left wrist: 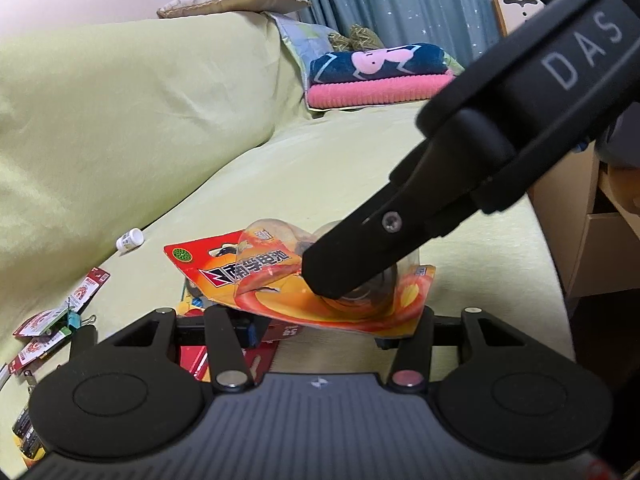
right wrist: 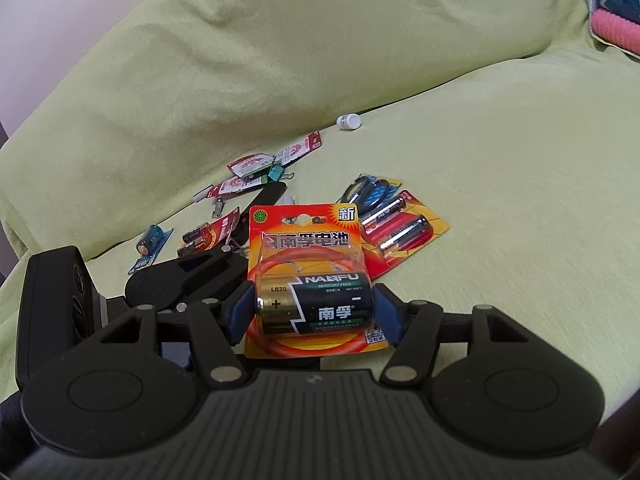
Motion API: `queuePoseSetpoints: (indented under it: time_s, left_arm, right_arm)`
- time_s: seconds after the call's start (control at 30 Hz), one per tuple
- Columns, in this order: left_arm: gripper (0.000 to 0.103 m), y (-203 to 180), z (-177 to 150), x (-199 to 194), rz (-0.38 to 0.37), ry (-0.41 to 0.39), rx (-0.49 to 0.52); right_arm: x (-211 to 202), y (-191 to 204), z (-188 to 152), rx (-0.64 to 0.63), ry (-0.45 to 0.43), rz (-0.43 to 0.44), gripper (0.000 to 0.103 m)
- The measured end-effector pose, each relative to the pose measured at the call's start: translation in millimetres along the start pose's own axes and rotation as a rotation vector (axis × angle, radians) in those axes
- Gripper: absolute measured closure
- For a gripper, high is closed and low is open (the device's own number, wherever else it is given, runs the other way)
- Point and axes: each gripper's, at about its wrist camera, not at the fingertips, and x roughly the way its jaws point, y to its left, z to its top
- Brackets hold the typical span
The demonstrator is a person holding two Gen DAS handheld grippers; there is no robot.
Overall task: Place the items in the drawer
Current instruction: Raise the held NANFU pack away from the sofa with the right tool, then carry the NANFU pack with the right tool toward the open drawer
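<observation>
Right gripper is pinching the blister-carded D battery pack across the cell's ends; blue pads are pressing each side. The cell's long axis is running left-to-right between the fingers, card standing upward away from the camera. The pack is sitting lifted above the green sofa seat, with the remaining battery cards lying beyond it. Left gripper is sitting directly under the same pack; its fingertips are hidden, so its spread cannot be told. The wooden drawer unit is probably lying right of the pack, so the right arm is nearer.
</observation>
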Motion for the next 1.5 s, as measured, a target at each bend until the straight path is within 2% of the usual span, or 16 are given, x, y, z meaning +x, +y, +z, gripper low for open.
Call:
queuePoseSetpoints:
  time_s: [0.5,0.73,0.9,1.07,1.5]
  left_arm:
    - [0.050,-53.8,16.5,-27.9,-0.132,-0.023,0.132]
    - [0.050,-78.3,33.4,-43.2,-0.202,-0.081,0.155]
    - [0.050,-107.1,51.4,-53.9,-0.236,-0.118,0.192]
    - [0.050,-144.0,78.2,-70.2,-0.227,-0.148,0.242]
    - [0.050,-234.9,115.8,-104.8,-0.317,-0.152,0.345]
  right_arm:
    - [-74.6,11.1,-46.1,0.127,-0.087,-0.146,0.043]
    - [-118.8,15.3,-57.1,0.155,-0.143,-0.214,0.043]
    - [-156.1,13.6,-63.3,0.172,-0.179,-0.260,0.043]
    - [-200.4,11.2,-68.5,0.186,-0.224,-0.290,0.043]
    - [-295.1,3.8,-108.4,0.248,-0.285,-0.381,0.043]
